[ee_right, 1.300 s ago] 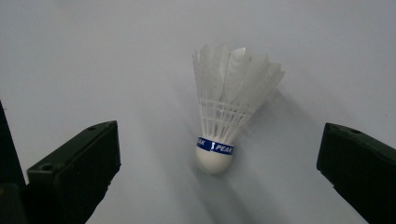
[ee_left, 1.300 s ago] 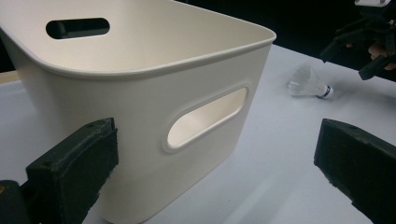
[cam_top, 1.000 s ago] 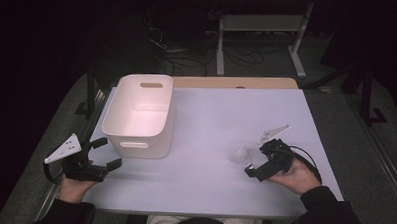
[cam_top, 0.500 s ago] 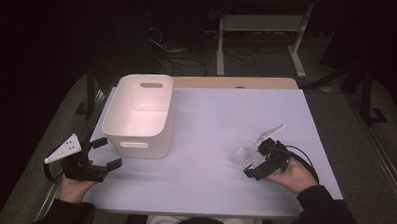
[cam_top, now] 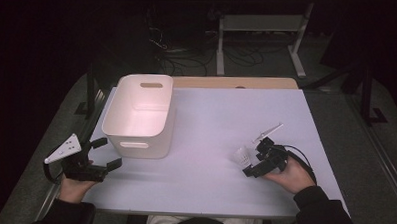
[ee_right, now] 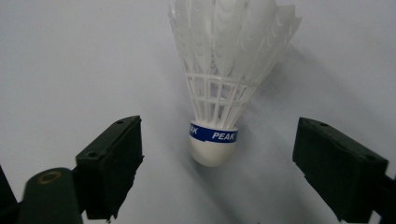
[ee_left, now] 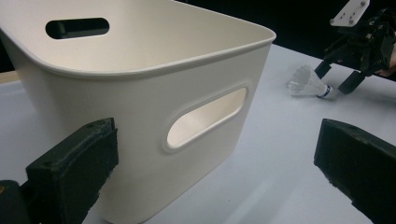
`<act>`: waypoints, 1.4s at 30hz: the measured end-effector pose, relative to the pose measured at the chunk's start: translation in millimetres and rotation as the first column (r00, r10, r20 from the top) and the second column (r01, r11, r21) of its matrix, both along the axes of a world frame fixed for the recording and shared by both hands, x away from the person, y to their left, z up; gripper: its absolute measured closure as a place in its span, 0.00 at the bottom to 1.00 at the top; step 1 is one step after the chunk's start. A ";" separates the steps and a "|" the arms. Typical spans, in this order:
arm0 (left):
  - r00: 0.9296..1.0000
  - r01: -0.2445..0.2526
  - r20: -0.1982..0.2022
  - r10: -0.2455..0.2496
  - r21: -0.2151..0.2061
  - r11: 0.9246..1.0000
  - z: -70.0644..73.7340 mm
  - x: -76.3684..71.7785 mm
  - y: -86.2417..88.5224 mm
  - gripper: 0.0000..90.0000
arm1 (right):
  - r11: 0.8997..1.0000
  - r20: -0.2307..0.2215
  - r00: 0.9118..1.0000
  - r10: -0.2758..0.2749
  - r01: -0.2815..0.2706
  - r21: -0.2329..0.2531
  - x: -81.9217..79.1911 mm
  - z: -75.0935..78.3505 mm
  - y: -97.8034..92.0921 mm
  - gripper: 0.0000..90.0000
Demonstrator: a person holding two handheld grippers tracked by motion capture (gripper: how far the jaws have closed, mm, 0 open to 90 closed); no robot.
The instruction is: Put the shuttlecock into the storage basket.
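White shuttlecock (cam_top: 241, 155) lying on its side on the pale table (cam_top: 221, 118), toward 4 o'clock of the tabletop in the high view, well apart from the white bin (cam_top: 139, 115) at about 9 o'clock. Cork nose with a blue band reading PEAK pointed toward the right gripper (cam_top: 252, 163), plastic skirt fanning away toward 12 o'clock in the right gripper view. Right gripper released, jaws spread wide, one at 8 o'clock and one at 4 o'clock of the shuttlecock (ee_right: 223, 88) in that view, neither touching it; cork just short of the line between the two jaws. Right hand (cam_top: 289, 176) around the gripper body, resting near the table's 4 o'clock edge, cable looped beside it.

Left gripper (cam_top: 101, 153) off the table's 8 o'clock corner, likewise released, jaws parted and holding nothing. Near wall of the bin (ee_left: 140, 107), with its oval handle slot, close ahead of those jaws in the left gripper view, not touched. Shuttlecock (ee_left: 308, 83) and right gripper (ee_left: 337, 77) farther off at 2 o'clock in that same view. Left hand (cam_top: 75, 185) gripping from below, sleeve at the bottom edge.
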State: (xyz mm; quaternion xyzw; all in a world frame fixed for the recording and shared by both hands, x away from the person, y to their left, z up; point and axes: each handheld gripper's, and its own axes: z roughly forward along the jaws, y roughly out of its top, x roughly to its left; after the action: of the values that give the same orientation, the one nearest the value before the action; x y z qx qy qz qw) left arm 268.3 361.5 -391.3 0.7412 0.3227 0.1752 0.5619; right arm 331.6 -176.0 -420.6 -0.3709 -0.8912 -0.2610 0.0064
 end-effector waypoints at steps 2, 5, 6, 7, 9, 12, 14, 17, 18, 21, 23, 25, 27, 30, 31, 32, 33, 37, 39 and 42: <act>1.000 0.001 0.000 -0.001 0.002 1.000 0.0 0.0 -0.2 0.00 | 1.000 0.002 1.000 -0.003 0.003 0.003 0.1 -0.3 0.6 0.24; 1.000 0.000 0.000 0.000 0.000 1.000 0.0 0.0 0.0 0.00 | 1.000 -0.004 1.000 -0.009 0.009 -0.004 0.3 -1.1 1.2 0.30; 1.000 0.001 0.002 -0.001 0.000 1.000 0.1 0.1 0.1 0.00 | 1.000 -0.004 1.000 -0.008 0.008 -0.006 0.5 -1.5 1.4 0.31; 1.000 0.002 0.002 -0.002 -0.001 1.000 0.1 0.0 0.0 0.00 | 1.000 -0.005 1.000 -0.008 0.008 -0.007 0.5 -1.9 1.7 0.33; 1.000 0.002 0.000 -0.002 -0.001 1.000 0.0 0.0 -0.1 0.00 | 1.000 -0.009 1.000 -0.009 0.009 -0.008 0.5 -2.5 2.3 0.37; 1.000 0.002 0.001 -0.002 0.001 1.000 0.1 0.1 0.1 0.00 | 1.000 -0.010 1.000 -0.004 0.004 -0.011 0.7 -4.1 3.4 0.42; 1.000 0.002 -0.001 -0.002 0.000 1.000 0.0 0.0 -0.2 0.00 | 1.000 -0.012 1.000 -0.004 0.004 -0.014 0.6 -4.8 4.1 0.46; 1.000 0.004 -0.001 -0.004 0.002 1.000 -0.1 0.0 -0.3 0.00 | 1.000 -0.009 1.000 -0.006 0.005 -0.017 0.4 -5.5 4.9 0.53; 1.000 0.003 -0.001 -0.003 0.000 1.000 0.0 0.0 -0.3 0.00 | 1.000 -0.006 1.000 -0.005 0.005 -0.018 0.2 -5.3 5.1 0.57; 1.000 0.004 -0.002 -0.004 0.001 1.000 -0.1 0.0 -0.4 0.00 | 1.000 -0.014 1.000 -0.008 0.008 -0.020 0.8 -5.5 4.9 0.66; 1.000 0.003 -0.002 -0.003 0.000 1.000 -0.1 0.0 -0.4 0.00 | 1.000 -0.028 1.000 -0.009 0.008 -0.018 1.6 -6.2 4.6 0.69; 1.000 0.003 -0.001 -0.003 0.000 1.000 -0.1 0.0 -0.3 0.00 | 1.000 -0.033 0.999 -0.008 0.007 -0.013 2.0 -6.4 4.4 0.70; 1.000 0.003 -0.001 -0.003 0.000 1.000 0.0 0.0 -0.3 0.00 | 1.000 -0.032 0.999 -0.007 0.006 -0.014 1.9 -6.2 4.5 0.70; 1.000 0.003 -0.001 -0.003 0.000 1.000 0.0 0.0 -0.3 0.00 | 1.000 -0.036 0.999 -0.010 0.009 -0.013 1.6 -5.9 4.3 0.71; 1.000 0.003 0.000 -0.003 0.000 1.000 0.0 0.0 -0.3 0.00 | 1.000 -0.035 0.999 -0.010 0.010 -0.011 1.6 -5.7 4.0 0.71; 1.000 0.003 -0.002 -0.003 -0.001 1.000 0.0 -0.1 -0.3 0.00 | 1.000 -0.031 0.999 -0.013 0.013 -0.006 1.6 -5.3 3.4 0.71; 1.000 0.005 -0.002 -0.005 0.003 1.000 -0.1 0.1 -0.4 0.00 | 1.000 -0.027 1.000 -0.013 0.013 -0.001 1.7 -4.6 2.7 0.71; 1.000 0.005 -0.002 -0.005 0.003 1.000 -0.1 0.1 -0.5 0.00 | 1.000 -0.028 0.999 -0.021 0.022 0.017 1.6 -1.1 0.1 0.71; 1.000 0.005 -0.002 -0.005 0.002 1.000 0.0 0.1 -0.3 0.00 | 1.000 -0.025 0.999 -0.022 0.022 0.021 1.7 0.7 -0.8 0.71; 1.000 0.005 -0.002 -0.005 0.003 1.000 -0.1 0.1 -0.5 0.00 | 0.999 -0.020 1.000 -0.024 0.024 0.029 1.7 4.1 -1.6 0.71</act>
State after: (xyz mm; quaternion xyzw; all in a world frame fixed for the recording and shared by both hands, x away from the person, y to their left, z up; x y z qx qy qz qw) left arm 268.4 361.0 -391.4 0.7431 0.3211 0.1734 0.5609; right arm 333.3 -177.6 -416.5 -0.3838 -0.8828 -0.2703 0.0173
